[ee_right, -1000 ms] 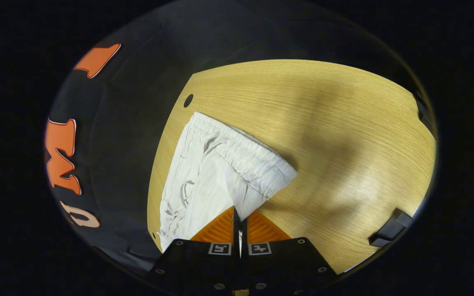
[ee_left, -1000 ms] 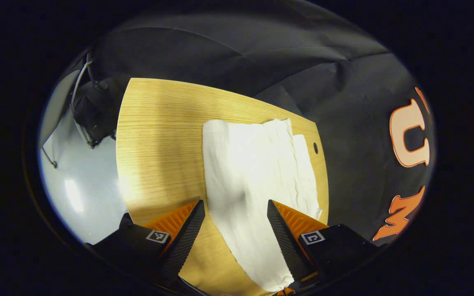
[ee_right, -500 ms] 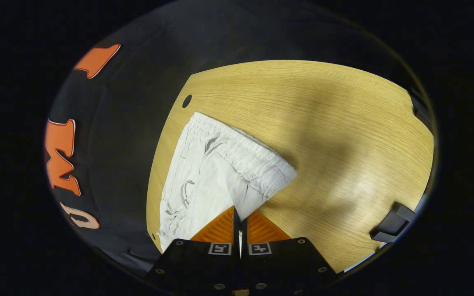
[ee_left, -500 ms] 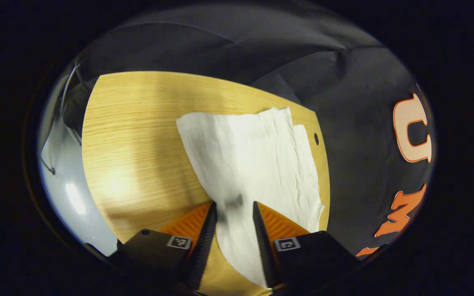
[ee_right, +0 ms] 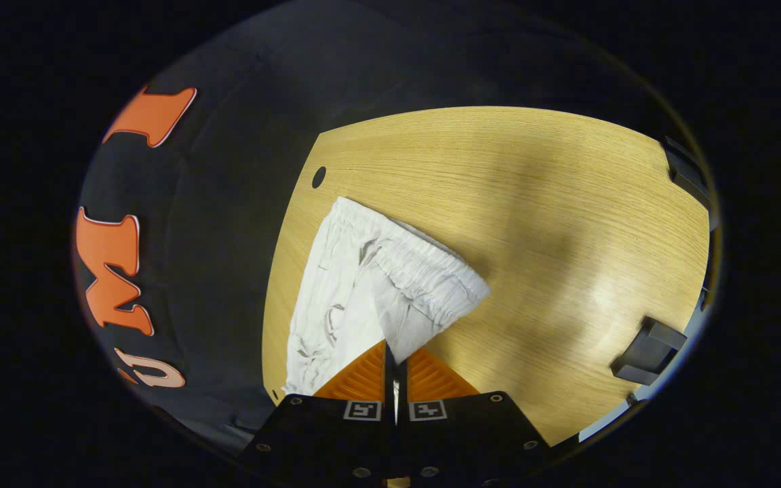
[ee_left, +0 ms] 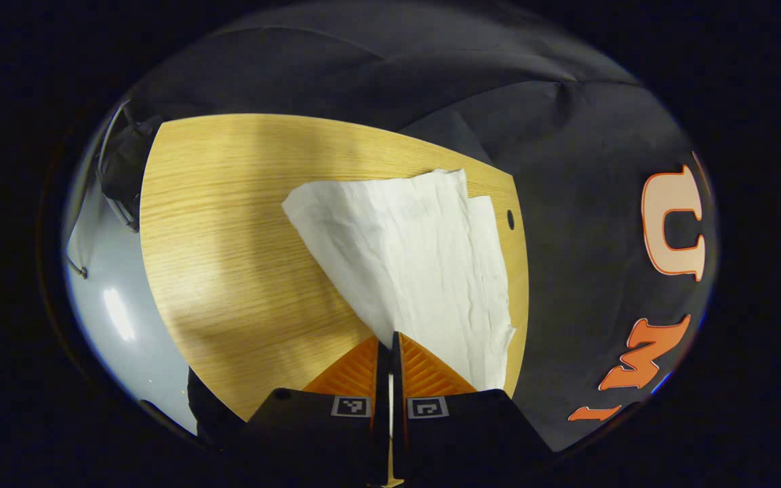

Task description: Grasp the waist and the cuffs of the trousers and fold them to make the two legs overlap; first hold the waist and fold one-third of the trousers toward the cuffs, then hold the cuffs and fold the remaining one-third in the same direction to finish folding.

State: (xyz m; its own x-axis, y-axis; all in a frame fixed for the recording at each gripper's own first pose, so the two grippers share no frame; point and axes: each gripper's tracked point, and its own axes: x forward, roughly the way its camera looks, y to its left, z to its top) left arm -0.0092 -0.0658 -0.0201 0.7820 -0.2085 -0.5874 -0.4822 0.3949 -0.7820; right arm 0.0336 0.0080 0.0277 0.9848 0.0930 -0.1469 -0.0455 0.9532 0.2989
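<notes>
Trousers (ee_left: 424, 257) edge vanishes between closed jaws; grip depth perhaps shallow.

Two gripper-mounted fisheyes, close, angled down at the table (ee_left: 241, 224).
Left gripper view faces the cuff end, right gripper view the waist end; both share the trousers (ee_left: 424, 257), tabletop, and its hole (ee_right: 318, 177).

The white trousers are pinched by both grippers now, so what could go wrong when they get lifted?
1. The left gripper pinches the white trousers right at a thin edge; the cloth might slip out.
2. The right gripper grips just below the bunched waistband, so wrinkles may get folded in.
3. The trousers lie near the wooden table edge, so they could slide off.
</notes>
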